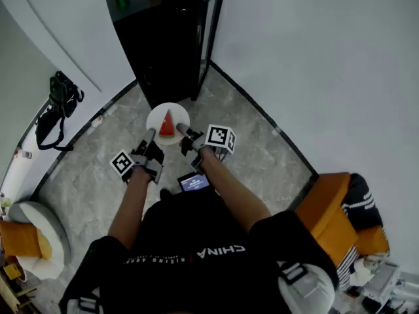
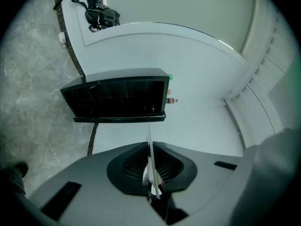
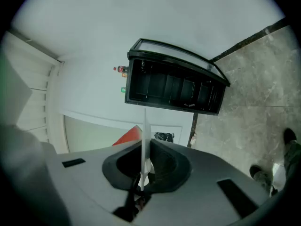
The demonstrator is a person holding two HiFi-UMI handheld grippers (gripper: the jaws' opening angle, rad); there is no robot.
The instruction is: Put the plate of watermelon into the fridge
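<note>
The plate (image 1: 154,118) of watermelon (image 1: 167,124) is held level above the floor. The left gripper (image 1: 151,136) and right gripper (image 1: 182,133) have their fingers clenched on opposite rims. The open fridge (image 1: 157,38) stands straight ahead, about equally near both.

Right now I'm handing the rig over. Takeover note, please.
Left tool: shut on one edge of the plate.
Right tool: shut on the opposite edge.
The plate, with the watermelon slice on it, is held level above the floor, facing the fridge. The fridge door is open.
Done: plate gripped and lifted.
Left: carry it in, set it on a shelf, release both tools.
</note>
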